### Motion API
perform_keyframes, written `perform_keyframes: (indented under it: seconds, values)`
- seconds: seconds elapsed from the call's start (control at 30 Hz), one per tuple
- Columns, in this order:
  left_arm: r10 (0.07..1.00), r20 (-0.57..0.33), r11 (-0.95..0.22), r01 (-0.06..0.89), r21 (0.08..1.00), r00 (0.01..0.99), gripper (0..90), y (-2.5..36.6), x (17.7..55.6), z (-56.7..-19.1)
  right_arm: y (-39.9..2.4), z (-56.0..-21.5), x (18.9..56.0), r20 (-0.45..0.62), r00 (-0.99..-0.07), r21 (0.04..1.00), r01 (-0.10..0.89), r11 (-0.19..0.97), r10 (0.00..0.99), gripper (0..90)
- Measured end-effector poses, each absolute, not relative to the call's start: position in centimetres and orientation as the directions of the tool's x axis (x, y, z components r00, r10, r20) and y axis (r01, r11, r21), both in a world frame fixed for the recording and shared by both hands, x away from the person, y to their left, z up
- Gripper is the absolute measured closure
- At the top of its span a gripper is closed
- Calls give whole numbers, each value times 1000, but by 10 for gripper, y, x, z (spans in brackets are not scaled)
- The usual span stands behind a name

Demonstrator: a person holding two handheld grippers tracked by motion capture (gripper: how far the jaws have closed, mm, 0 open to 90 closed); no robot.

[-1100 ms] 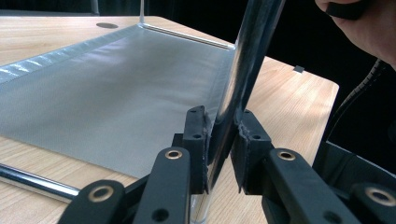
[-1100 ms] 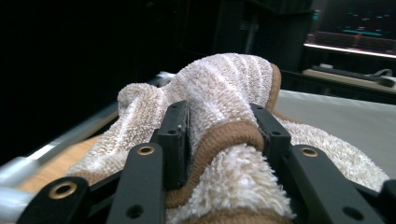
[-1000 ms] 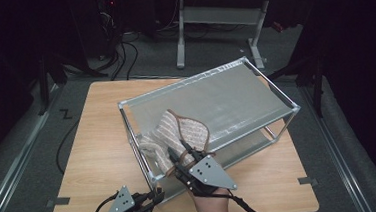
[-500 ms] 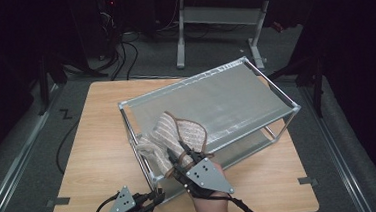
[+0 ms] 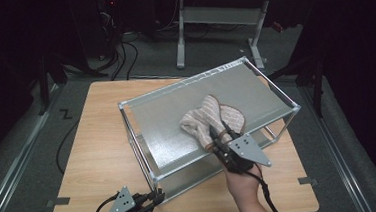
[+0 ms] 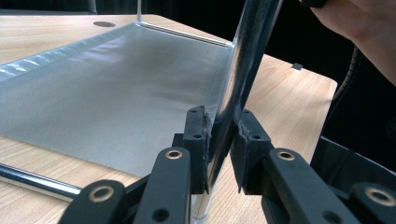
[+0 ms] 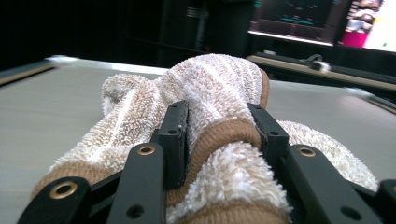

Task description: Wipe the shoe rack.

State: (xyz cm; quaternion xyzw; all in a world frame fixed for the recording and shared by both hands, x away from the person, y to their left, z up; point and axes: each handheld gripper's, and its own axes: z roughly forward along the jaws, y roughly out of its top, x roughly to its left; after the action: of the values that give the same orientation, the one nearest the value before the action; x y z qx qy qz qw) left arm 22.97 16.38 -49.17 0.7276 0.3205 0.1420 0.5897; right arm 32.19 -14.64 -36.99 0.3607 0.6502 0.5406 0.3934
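the towel (image 7: 210, 107) pinched between the right gripper (image 7: 219, 135) fingers is rough looped terry cloth, cream with brown trim. the rack post (image 6: 243, 70) clamped between the left gripper (image 6: 223, 149) fingers is glossy chromed metal. beyond them lies a matt, finely textured grey shelf (image 5: 177, 122) and pale smooth wood table (image 5: 98, 142).

Clamped in the black right gripper (image 5: 220, 132) is a cream terry towel (image 5: 204, 117) with pale tan stripes and a brown hem. Under it, the rack (image 5: 253, 66) has a silver-grey top shelf with a fine woven grain and shiny chrome posts. The black left gripper (image 5: 157, 196), topped by a grey plate, pinches one chrome post. Beneath both lies a light wood-grain table (image 5: 98, 142); beyond it, grey floor.
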Motion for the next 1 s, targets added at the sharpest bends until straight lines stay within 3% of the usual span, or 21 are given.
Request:
perform_keyframes:
  seconds: [0.67,1.0]
  values:
    - [632,-173,-98,299,949,756,765,164,229,-493,-261,-362,389,-84,-183,982,149,112,980,643]
    - [632,-178,-95,304,948,754,765,164,229,-493,-292,-359,407,-103,-80,977,178,115,992,650]
